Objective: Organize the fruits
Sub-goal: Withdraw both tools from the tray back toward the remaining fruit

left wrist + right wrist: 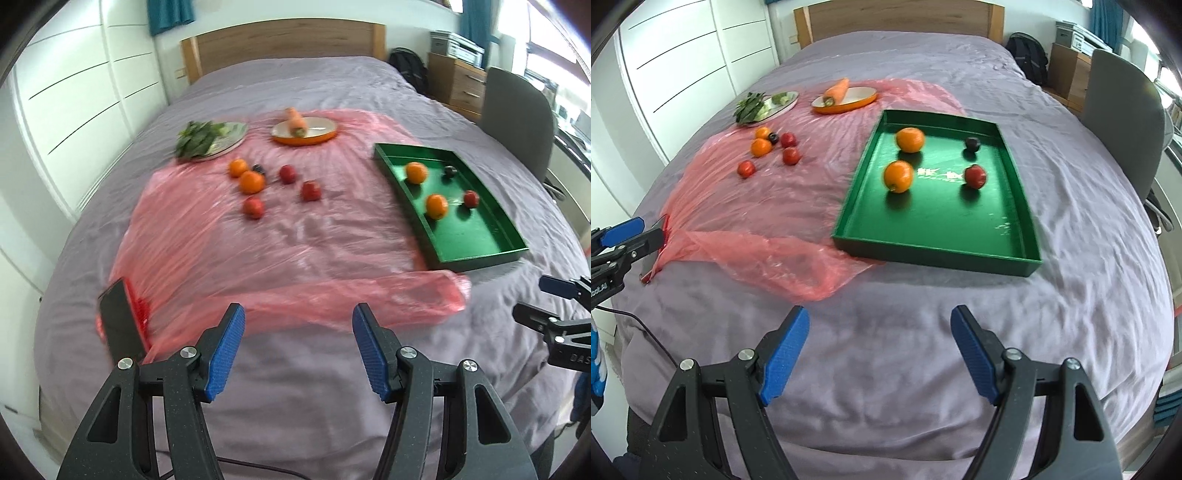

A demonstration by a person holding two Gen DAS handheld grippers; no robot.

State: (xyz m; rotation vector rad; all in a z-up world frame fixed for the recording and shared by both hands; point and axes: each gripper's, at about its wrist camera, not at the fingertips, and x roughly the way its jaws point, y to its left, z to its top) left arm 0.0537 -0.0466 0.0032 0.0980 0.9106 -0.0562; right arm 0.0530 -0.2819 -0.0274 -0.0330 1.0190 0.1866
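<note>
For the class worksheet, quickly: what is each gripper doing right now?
Left gripper: open, holding nothing.
Right gripper: open, holding nothing.

Left claw (297,325): jaws spread wide, blue pads (226,350) facing each other, nothing between them, hanging above the near end of the bed and aimed forward. Right claw (879,326): same state, jaws wide apart, empty, pads (973,354) clear of everything, also above the near end. The two sit side by side, well apart; each shows at the edge of the other's wrist view, roughly level.
</note>
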